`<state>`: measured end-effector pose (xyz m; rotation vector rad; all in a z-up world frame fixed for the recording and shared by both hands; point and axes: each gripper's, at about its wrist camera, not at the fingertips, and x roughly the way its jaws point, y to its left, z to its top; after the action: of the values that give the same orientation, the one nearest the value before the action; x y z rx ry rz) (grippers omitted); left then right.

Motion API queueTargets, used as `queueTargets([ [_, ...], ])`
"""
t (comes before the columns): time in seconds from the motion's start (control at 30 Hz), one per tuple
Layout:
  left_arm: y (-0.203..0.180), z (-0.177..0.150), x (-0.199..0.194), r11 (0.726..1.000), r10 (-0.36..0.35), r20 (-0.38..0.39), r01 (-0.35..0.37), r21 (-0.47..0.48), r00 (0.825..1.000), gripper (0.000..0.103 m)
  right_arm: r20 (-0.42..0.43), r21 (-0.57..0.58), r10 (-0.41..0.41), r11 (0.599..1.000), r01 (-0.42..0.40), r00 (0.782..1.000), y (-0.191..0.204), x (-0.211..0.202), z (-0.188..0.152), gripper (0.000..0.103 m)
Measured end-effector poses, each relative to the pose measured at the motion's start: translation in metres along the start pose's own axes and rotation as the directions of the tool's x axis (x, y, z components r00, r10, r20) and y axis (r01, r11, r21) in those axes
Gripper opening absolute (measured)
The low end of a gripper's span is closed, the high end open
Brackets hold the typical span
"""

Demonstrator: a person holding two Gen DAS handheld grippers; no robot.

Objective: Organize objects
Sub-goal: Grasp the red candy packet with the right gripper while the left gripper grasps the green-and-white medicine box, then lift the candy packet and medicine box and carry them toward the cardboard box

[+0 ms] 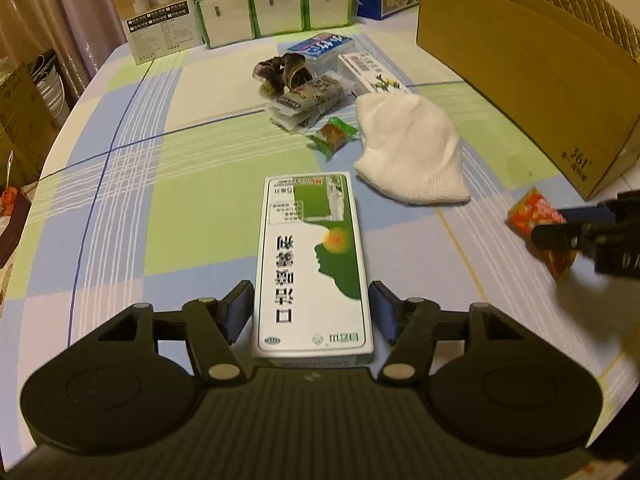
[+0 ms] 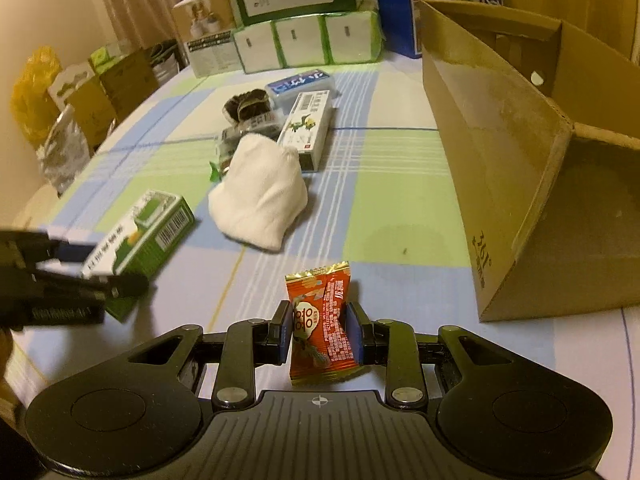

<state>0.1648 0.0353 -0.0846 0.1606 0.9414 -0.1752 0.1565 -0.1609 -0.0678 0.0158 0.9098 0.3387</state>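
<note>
Our left tongs point(image 1: 312, 312) straddle the near end of a long green-and-white cardboard box point(image 1: 312, 264) lying flat on the checked surface point(image 1: 192, 208), pads spread, not quite touching. Our right tongs point(image 2: 318, 334) pinch a red foil snack packet point(image 2: 320, 324) near the open brown carton point(image 2: 500, 152) on the right.

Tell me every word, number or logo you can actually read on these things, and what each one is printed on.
"361°": printed on the near corner of the brown cardboard box, also seen from the left claw's camera.
"DA": partial white letters on the black right claw.
Green-and-white flat carton between the left claw's fingers: large Chinese characters, too blurred to read.
Red foil snack packet in the right claw: small print unreadable.
Blue-lidded pack: blurred.
</note>
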Motion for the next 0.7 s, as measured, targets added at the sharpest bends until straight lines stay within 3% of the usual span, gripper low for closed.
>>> queueTargets([
  [0.23,-0.001,0.007,0.006,0.999,-0.027,0.017,0.027,-0.022,0.999,0.065,0.002,-0.019,-0.015,1.000,0.015,1.000,0.001,0.005,-0.002,0.027],
  [0.53,0.000,0.010,0.013,1.000,-0.011,0.030,0.011,-0.014,1.000,0.065,0.009,-0.146,-0.078,0.986,0.079,0.997,0.018,0.010,-0.006,0.032],
  [0.7,-0.003,0.011,0.016,1.000,-0.005,0.032,0.005,0.005,0.999,0.059,0.008,-0.141,-0.083,0.986,0.083,0.997,0.017,0.011,-0.006,0.033],
])
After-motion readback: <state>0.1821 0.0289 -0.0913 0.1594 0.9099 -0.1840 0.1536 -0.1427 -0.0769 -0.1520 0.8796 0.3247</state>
